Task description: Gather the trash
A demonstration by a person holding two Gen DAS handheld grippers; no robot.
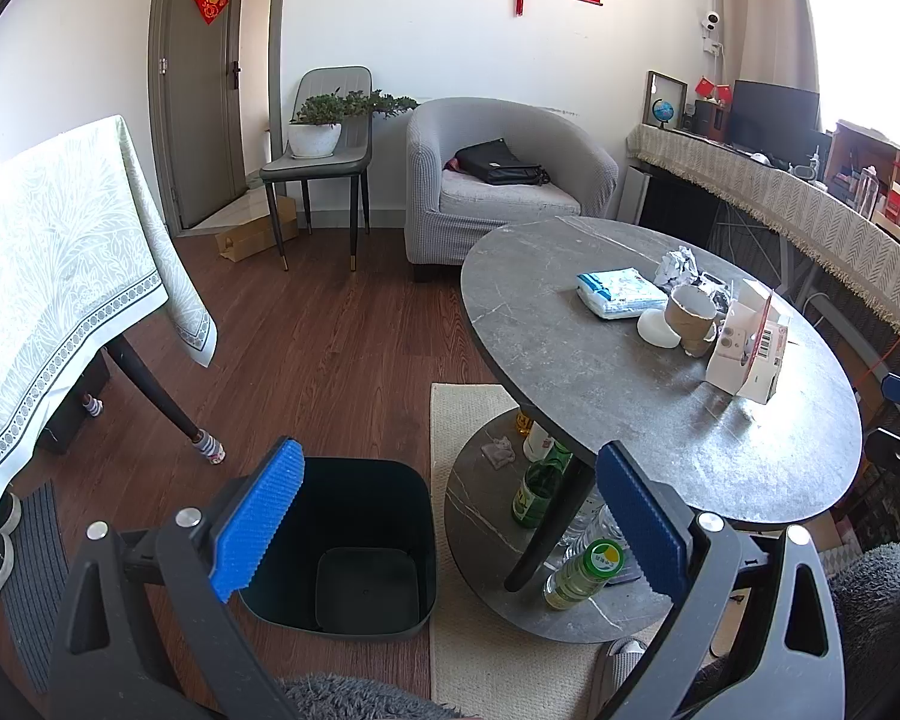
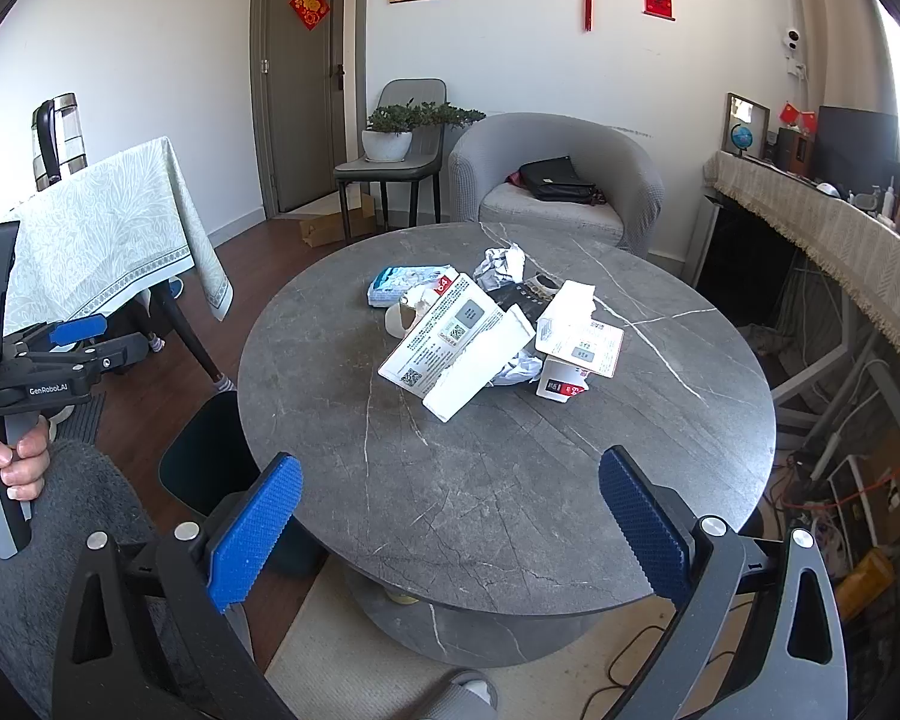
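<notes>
My left gripper (image 1: pixel 450 516) is spread wide with nothing between its blue pads (image 1: pixel 258 522), hanging over the floor beside the round grey table (image 1: pixel 600 360). Just past its left pad sits the dark bin (image 1: pixel 354 546), mouth open, on the wood floor at the table's seven o'clock edge. My right gripper (image 2: pixel 450 522) is also wide and holds nothing, poised above the near rim of the table. The trash lies heaped near the tabletop's centre, toward twelve o'clock from my right fingers: a flattened white carton (image 2: pixel 450 342), a second white box (image 2: pixel 576 342) at its three o'clock, crumpled paper (image 2: pixel 501 264) behind, and a blue-and-white tissue pack (image 2: pixel 402 282) at the pile's ten o'clock. Bottles (image 1: pixel 582 570) stand on the table's lower shelf.
</notes>
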